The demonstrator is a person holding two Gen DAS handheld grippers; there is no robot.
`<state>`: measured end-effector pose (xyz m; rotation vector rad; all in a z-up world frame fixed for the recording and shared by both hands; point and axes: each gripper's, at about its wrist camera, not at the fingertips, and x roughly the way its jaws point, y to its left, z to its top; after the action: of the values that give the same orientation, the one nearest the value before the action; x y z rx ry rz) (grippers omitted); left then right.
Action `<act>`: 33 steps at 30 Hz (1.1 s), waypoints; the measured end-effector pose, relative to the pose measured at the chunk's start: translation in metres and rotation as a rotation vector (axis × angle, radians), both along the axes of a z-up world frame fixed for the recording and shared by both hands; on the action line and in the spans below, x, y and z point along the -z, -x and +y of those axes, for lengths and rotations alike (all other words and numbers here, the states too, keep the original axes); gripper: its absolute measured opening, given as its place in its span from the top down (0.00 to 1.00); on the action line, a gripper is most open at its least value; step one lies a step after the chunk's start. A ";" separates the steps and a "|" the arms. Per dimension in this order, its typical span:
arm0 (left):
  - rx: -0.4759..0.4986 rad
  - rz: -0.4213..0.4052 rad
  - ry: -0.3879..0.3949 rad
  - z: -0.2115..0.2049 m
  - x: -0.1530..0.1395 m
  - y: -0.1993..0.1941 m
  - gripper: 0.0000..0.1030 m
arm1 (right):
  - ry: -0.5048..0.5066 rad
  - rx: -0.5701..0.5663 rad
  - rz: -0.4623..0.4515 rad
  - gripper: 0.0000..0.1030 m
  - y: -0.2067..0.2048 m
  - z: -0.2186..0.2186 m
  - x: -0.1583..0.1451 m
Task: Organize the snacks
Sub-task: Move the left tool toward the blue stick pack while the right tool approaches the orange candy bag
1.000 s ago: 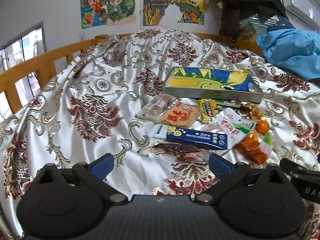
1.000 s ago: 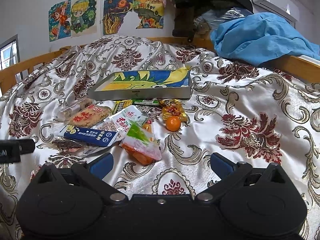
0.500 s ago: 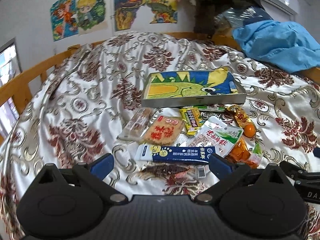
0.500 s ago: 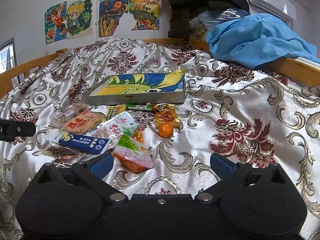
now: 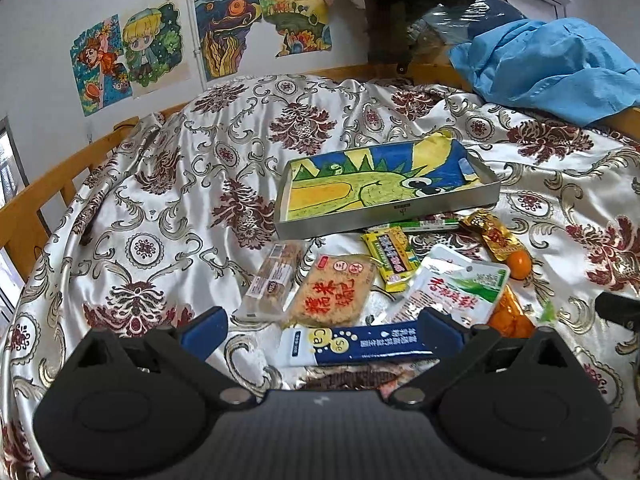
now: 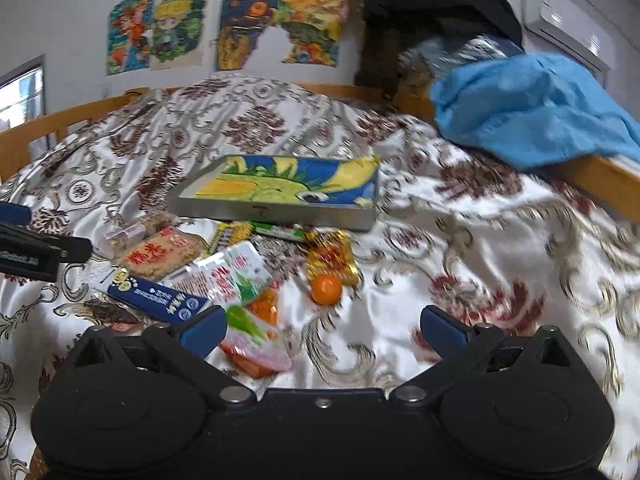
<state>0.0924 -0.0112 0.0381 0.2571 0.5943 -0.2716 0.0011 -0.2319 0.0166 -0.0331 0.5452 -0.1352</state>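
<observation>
Snacks: a loose cluster lies on the patterned bedspread [image 5: 168,208], all on the near side of the metal tray [image 5: 384,216], none inside it.
Blue-and-white pack [image 5: 356,346]: the snack farthest from the tray toward the camera, lying flat, between the left gripper's fingertips in the left wrist view; contact cannot be told.
Rice cracker pack [image 5: 332,292]: orange with red lettering, between the tray and the blue-and-white pack.
Clear wrapped bar [image 5: 272,280]: just left of the cracker pack, near the tray's left front corner.
Yellow sachet [image 5: 390,258]: close to the tray's front wall, right of the cracker pack.
White-and-green pouch [image 5: 456,288]: in front of the tray's right half, partly over an orange-filled bag [image 6: 256,344].
Gold wrapper [image 6: 332,258]: in front of the tray's right end, with a small orange [image 6: 326,290] touching its near edge.
Tray: shallow, grey-walled, floor covered by a blue, yellow and green drawing.
Left gripper [image 5: 320,330]: blue-tipped fingers spread wide, nothing clamped.
Right gripper [image 6: 323,330]: fingers spread wide, holding nothing, low over the orange-filled bag; view blurred.
Blue cloth [image 5: 552,64]: heaped on the wooden rail beyond the tray's right end.
Wall drawings [image 5: 224,28]: on the wall behind the tray.
</observation>
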 end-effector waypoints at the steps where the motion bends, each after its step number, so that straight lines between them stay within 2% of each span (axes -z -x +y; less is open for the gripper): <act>1: -0.003 -0.001 0.000 0.001 0.001 -0.002 0.00 | 0.009 -0.017 -0.005 0.01 -0.004 0.000 -0.002; 8: -0.024 -0.009 -0.011 0.011 0.011 -0.018 0.00 | 0.052 -0.136 0.001 0.01 -0.026 0.007 0.003; 12: 0.004 -0.020 -0.033 0.016 0.022 -0.028 0.00 | 0.047 -0.166 0.020 0.01 -0.030 0.007 0.016; 15: 0.051 -0.002 -0.015 0.017 0.027 -0.036 0.00 | 0.052 -0.195 0.037 0.01 -0.032 0.008 0.028; 18: 0.153 0.008 0.023 0.014 0.029 -0.043 0.00 | 0.062 -0.215 0.051 0.01 -0.034 0.010 0.038; 21: 0.246 0.013 0.008 0.004 0.034 -0.048 0.00 | 0.058 -0.237 0.064 0.01 -0.038 0.013 0.044; 24: 0.356 0.033 -0.043 -0.008 0.046 -0.053 0.00 | 0.066 -0.255 0.076 0.01 -0.044 0.016 0.050; 27: 0.475 0.040 -0.130 -0.021 0.057 -0.057 0.00 | 0.074 -0.268 0.091 0.03 -0.050 0.019 0.055; 31: 0.573 0.060 -0.195 -0.028 0.064 -0.064 0.00 | 0.056 -0.263 0.100 0.05 -0.058 0.019 0.060; 33: 0.620 0.079 -0.222 -0.029 0.068 -0.067 0.00 | 0.050 -0.263 0.118 0.09 -0.064 0.019 0.065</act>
<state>0.1589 -0.0398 -0.0302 0.6491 0.6122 -0.8187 0.0651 -0.2132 -0.0479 -0.1617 0.6502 0.1103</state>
